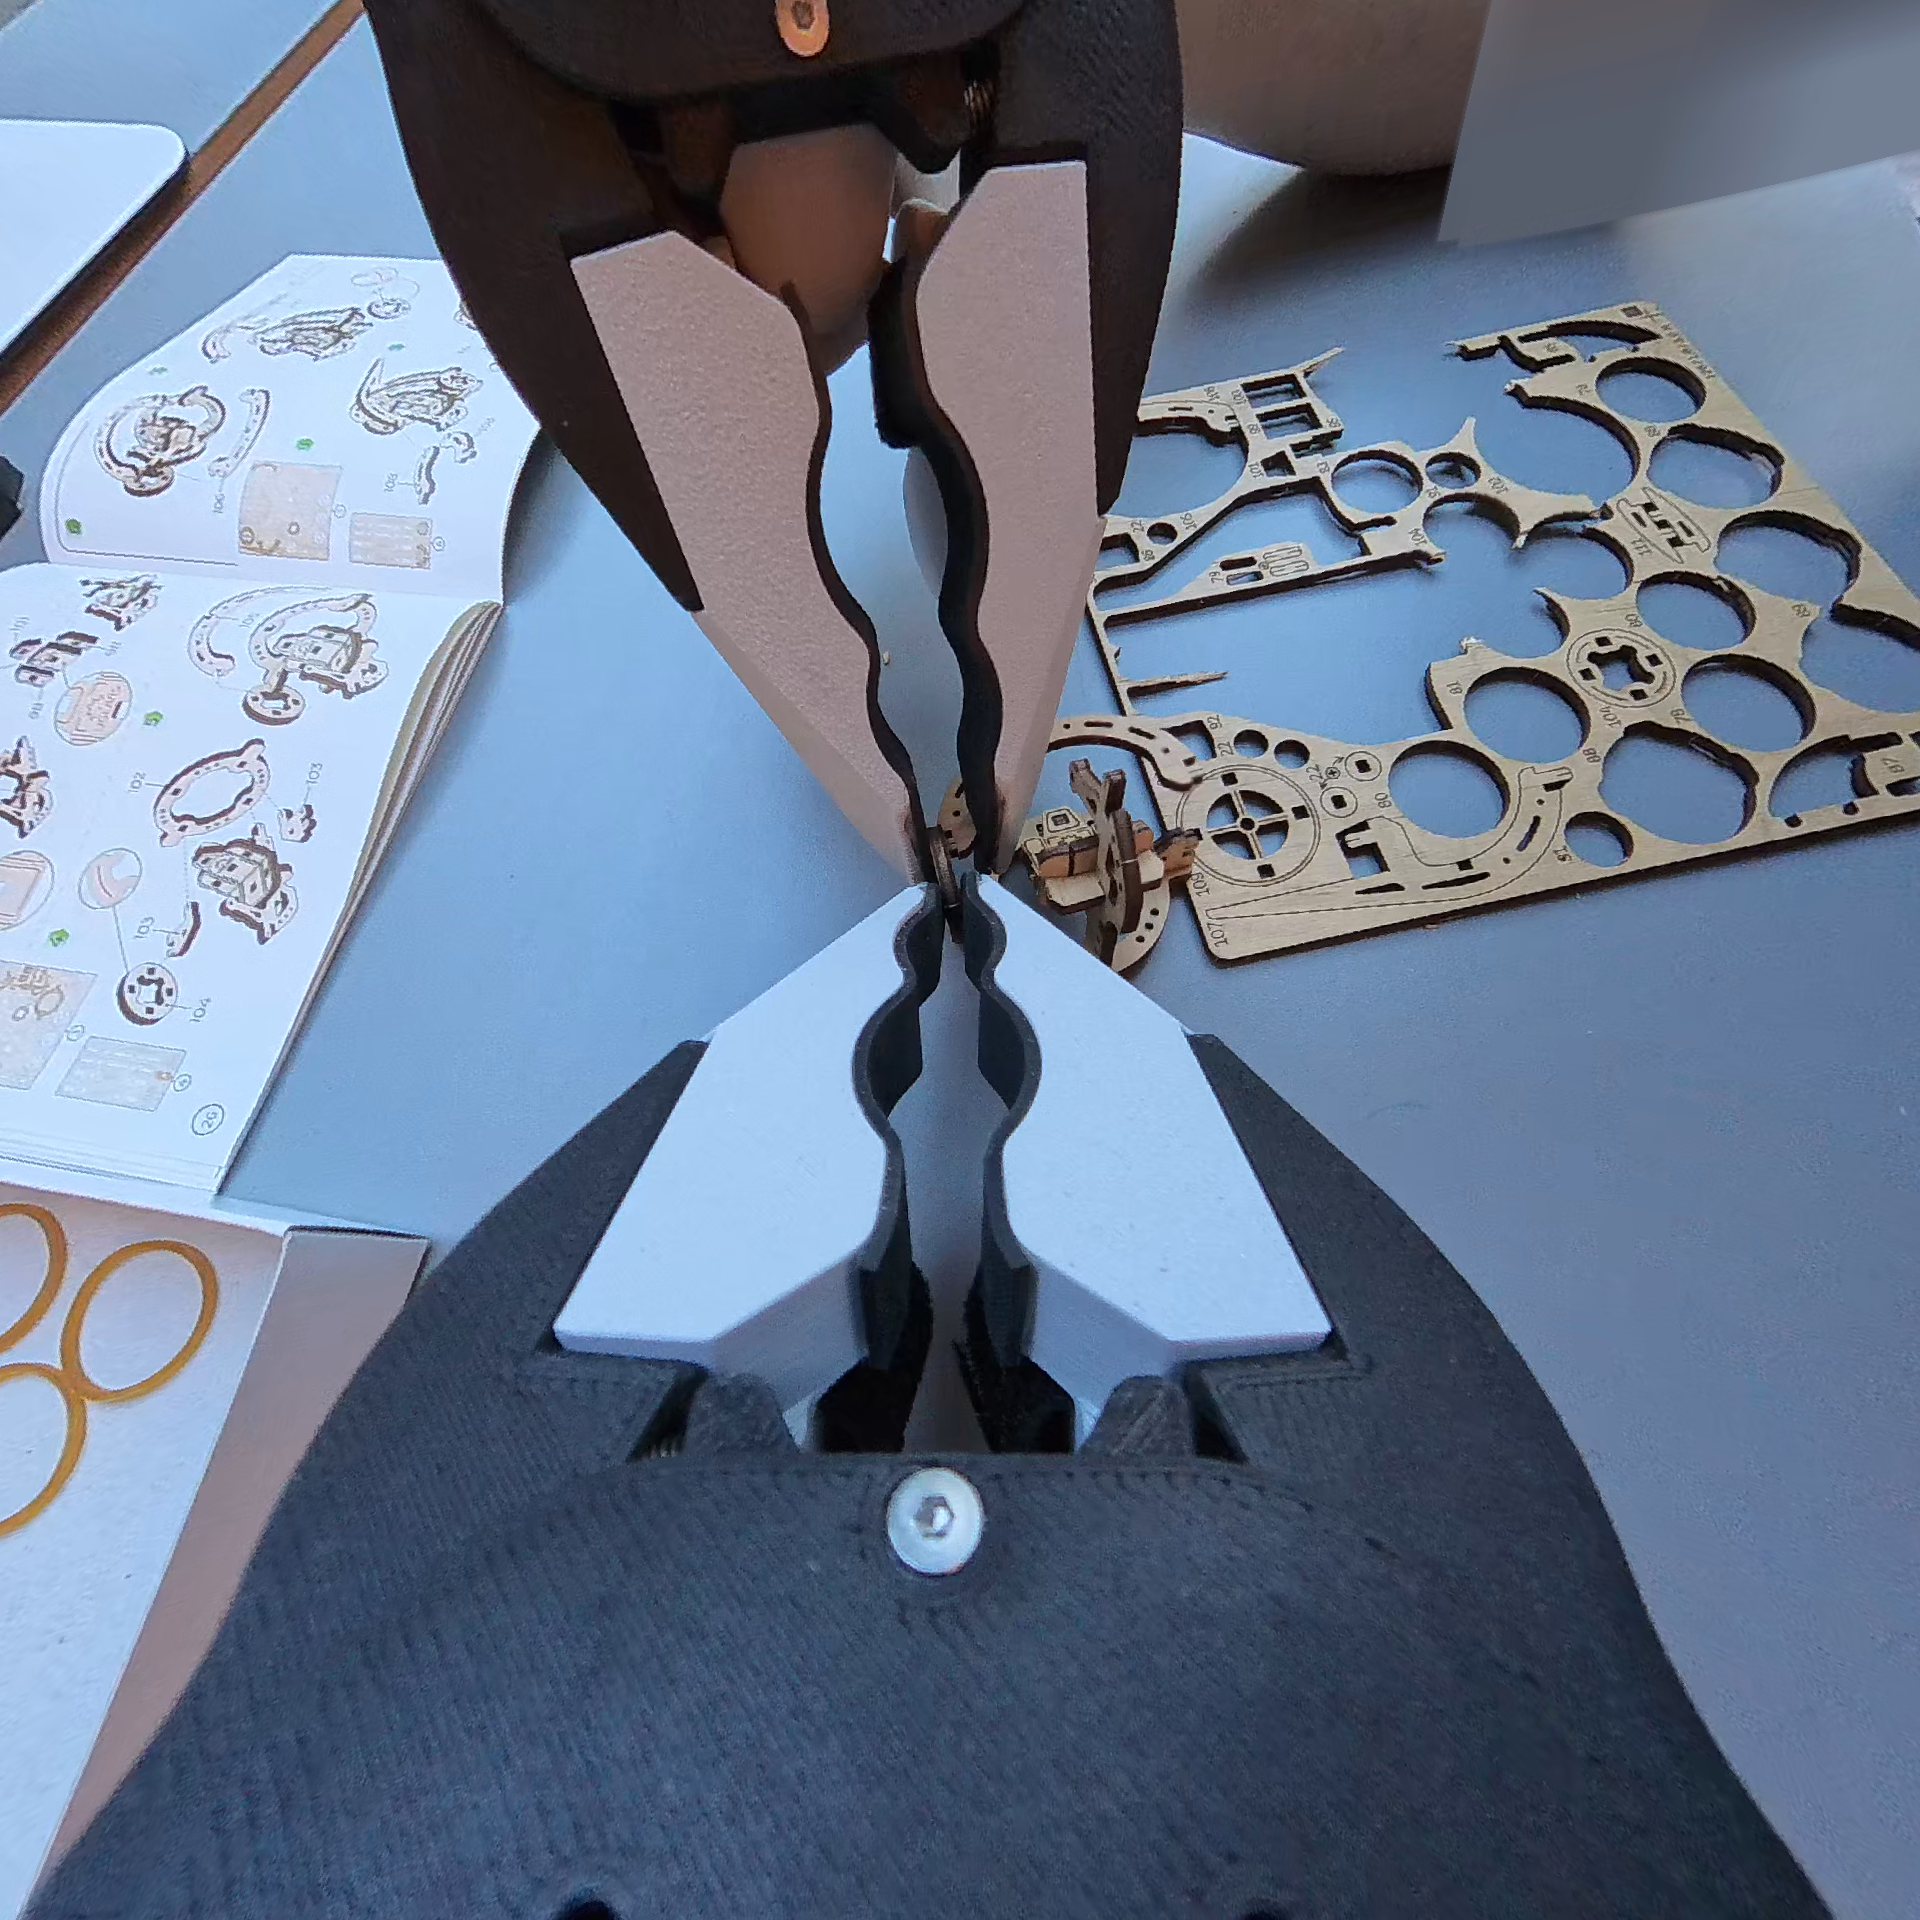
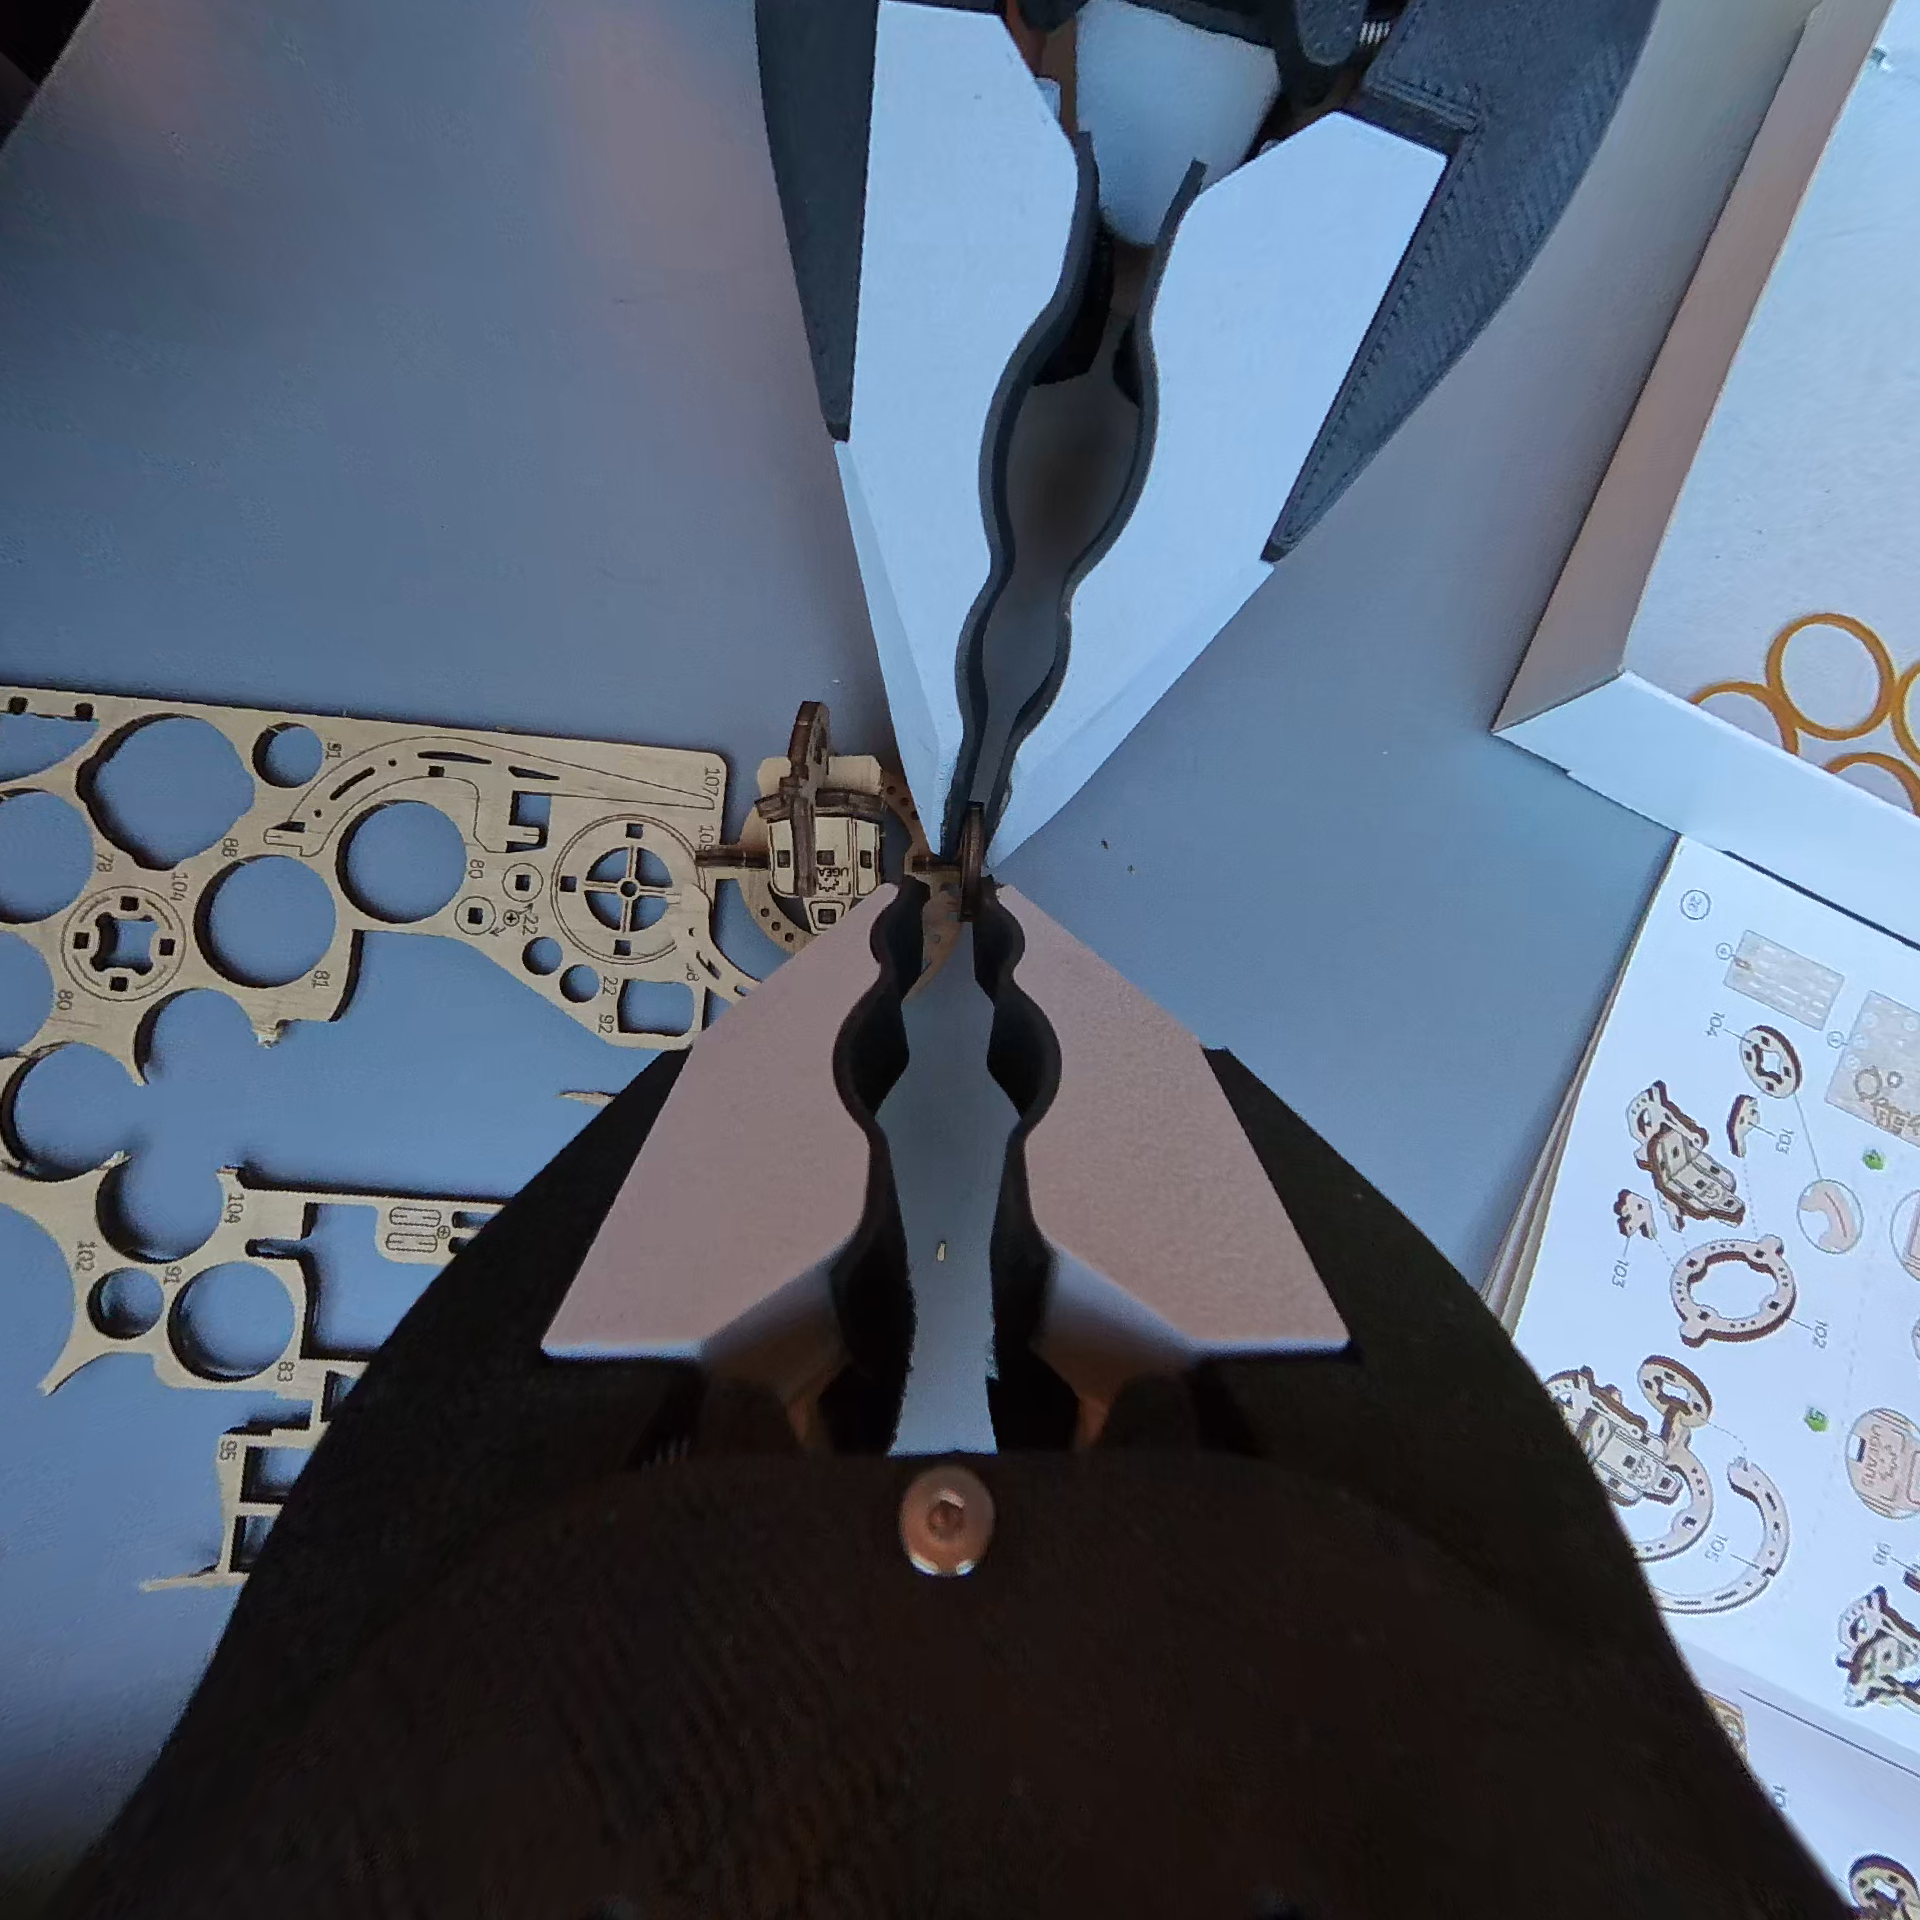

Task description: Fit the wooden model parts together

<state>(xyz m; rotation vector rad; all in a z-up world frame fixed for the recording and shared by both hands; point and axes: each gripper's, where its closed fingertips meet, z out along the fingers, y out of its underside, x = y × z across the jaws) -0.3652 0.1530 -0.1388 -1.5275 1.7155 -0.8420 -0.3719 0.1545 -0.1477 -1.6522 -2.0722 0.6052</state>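
Two grippers are meeting tip to tip at frame centre. Left gripper (image 1: 948,902), nearest in its own view, is pinching the lower edge of a small wooden ring piece (image 1: 943,854); right gripper (image 1: 951,847), reaching down from the top, is clamping the same piece from the opposite side. Beyond the tips, a part-built wooden model (image 1: 1101,868) is lying just beside the punched-out plywood sheet (image 1: 1558,665). Instruction booklet (image 1: 197,727) is lying at left. Judging: piece is being passed or reseated; next it needs aligning with the model's slot.
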